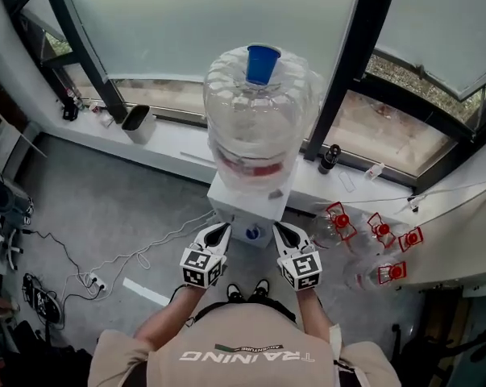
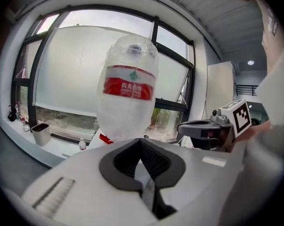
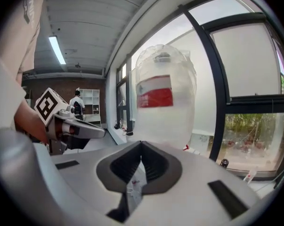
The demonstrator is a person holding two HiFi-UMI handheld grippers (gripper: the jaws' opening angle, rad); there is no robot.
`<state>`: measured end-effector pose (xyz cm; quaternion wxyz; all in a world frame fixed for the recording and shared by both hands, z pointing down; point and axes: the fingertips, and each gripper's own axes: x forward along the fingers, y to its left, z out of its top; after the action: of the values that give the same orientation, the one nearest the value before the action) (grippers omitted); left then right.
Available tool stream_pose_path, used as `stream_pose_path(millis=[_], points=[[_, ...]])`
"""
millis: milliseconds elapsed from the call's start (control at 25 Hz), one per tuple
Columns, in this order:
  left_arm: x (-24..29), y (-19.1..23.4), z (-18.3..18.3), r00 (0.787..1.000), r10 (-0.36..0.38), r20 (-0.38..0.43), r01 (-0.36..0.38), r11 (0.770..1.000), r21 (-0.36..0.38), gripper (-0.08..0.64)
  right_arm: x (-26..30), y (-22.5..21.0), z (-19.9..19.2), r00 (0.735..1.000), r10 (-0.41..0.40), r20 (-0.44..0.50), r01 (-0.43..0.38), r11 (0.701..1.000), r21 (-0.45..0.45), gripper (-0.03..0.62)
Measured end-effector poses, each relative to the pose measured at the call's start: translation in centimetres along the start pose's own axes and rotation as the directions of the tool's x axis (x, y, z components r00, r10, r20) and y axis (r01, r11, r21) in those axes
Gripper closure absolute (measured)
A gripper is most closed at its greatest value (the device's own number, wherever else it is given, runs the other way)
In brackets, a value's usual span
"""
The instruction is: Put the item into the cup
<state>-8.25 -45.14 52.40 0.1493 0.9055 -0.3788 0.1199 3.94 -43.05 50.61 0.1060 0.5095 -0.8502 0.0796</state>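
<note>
A blue cup (image 1: 263, 63) stands upside-up on the top of a big clear water bottle (image 1: 257, 119) that sits inverted on a white dispenser (image 1: 247, 208). The bottle (image 2: 130, 93) with its red label fills the middle of the left gripper view, and the bottle (image 3: 164, 98) shows likewise in the right gripper view. My left gripper (image 1: 221, 229) and right gripper (image 1: 281, 227) are held side by side low in front of the dispenser, well below the cup. The left gripper (image 2: 141, 142) and right gripper (image 3: 142, 145) each have their ribbed pads closed together. I see no separate item to put in the cup.
Several empty bottles with red caps (image 1: 380, 232) lie on the floor at the right. A window ledge (image 1: 170, 139) behind the dispenser carries a dark bin (image 1: 135, 118). Cables and a power strip (image 1: 93, 280) trail over the grey floor at the left. A person (image 3: 77, 102) stands far back.
</note>
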Motion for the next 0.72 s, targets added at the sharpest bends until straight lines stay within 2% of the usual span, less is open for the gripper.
stream_pose_path(millis=[120,280,440,720], points=[[-0.5,0.2,2.7,0.998,0.019,0.052,-0.021,0.999,0.043,0.552,-0.3,-0.1,1.7,1.000,0.011,0.001,-0.011,0.999,-0.033,0.581],[-1.0,-0.5,5.8,0.993,0.029,0.117,-0.043,0.991,0.125,0.552,-0.8,0.4,3.9,0.999,0.013,0.050,-0.009,0.997,-0.070,0.581],[-1.5,-0.7,7.7,0.986,0.040,0.164,-0.061,0.990,0.124,0.552,-0.7,1.1,5.5,0.997,0.021,0.077,-0.010,0.990,-0.141,0.581],[-3.0,0.5,7.8,0.985,0.054,0.166,-0.075,0.990,0.123,0.552,-0.1,2.2,7.7,0.990,0.020,0.138,-0.003,0.993,-0.119,0.581]])
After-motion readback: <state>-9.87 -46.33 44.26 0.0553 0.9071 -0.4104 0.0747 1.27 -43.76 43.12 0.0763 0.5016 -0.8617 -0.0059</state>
